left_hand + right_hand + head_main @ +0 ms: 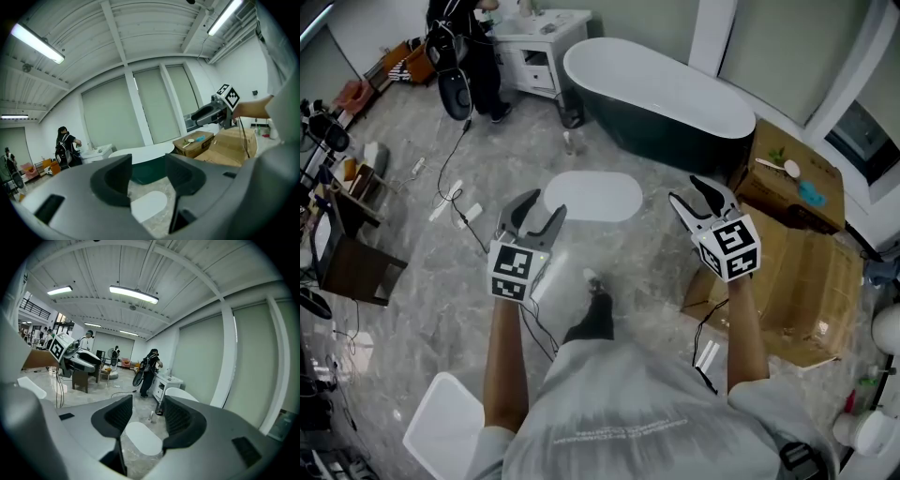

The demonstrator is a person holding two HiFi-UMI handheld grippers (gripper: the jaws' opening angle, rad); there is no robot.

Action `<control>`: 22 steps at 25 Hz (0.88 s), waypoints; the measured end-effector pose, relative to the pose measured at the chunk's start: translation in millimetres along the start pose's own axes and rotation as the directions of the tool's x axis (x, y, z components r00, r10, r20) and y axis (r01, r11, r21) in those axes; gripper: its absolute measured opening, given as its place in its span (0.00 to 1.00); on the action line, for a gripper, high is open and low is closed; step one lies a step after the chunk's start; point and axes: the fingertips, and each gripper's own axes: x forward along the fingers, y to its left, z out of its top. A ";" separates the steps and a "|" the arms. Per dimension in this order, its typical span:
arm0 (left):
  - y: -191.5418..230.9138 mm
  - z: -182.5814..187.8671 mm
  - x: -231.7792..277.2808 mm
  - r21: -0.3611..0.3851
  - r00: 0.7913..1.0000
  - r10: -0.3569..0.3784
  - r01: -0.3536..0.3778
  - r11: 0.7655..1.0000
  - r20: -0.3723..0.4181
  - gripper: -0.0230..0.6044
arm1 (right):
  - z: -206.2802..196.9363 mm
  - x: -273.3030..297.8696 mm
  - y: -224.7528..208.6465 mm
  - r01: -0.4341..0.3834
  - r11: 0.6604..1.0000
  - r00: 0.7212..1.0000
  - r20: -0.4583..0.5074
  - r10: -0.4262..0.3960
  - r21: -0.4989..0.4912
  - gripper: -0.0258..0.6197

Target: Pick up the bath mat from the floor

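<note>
Grey veined marble floor [431, 309] fills the head view. At its upper left a person in dark clothes [473, 56] stands at a white vanity cabinet [542, 45], and a loose cable [442, 167] trails across the tiles below them. Left of centre the left gripper [536, 212] is held out above the floor, its jaws spread apart with nothing between them — its own view shows only floor and the mat through the gap. The bath mat [592, 195], a white oval, lies flat on the floor at the middle of the frame, between the two grippers' tips and a little ahead of them, touched by neither. Right of centre the right gripper [692, 194] is likewise released, jaws apart and empty, with the mat on the floor visible through its gap. Behind the mat, from upper centre to the right, stands a dark freestanding bathtub [656, 94] with a white inside, and cardboard boxes [802, 234] sit at the right edge.
</note>
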 end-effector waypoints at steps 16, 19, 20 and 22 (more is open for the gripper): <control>135.8 -26.9 236.5 -0.035 0.993 -0.104 0.102 0.994 -0.059 0.39 | -17.5 210.2 -144.1 0.014 0.998 0.994 -0.111 -0.008 0.057 0.37; 159.2 -34.7 270.0 -0.042 0.990 -0.118 0.115 0.993 -0.075 0.39 | -18.4 246.9 -161.6 0.015 0.997 0.993 -0.120 -0.005 0.077 0.37; 164.9 -37.4 279.2 -0.047 0.989 -0.123 0.120 0.992 -0.080 0.39 | -19.1 256.2 -166.1 0.013 0.996 0.992 -0.124 -0.003 0.084 0.37; 175.3 -42.5 296.6 -0.057 0.986 -0.136 0.132 0.990 -0.093 0.39 | -20.7 272.5 -175.5 0.013 0.996 0.991 -0.137 0.000 0.089 0.37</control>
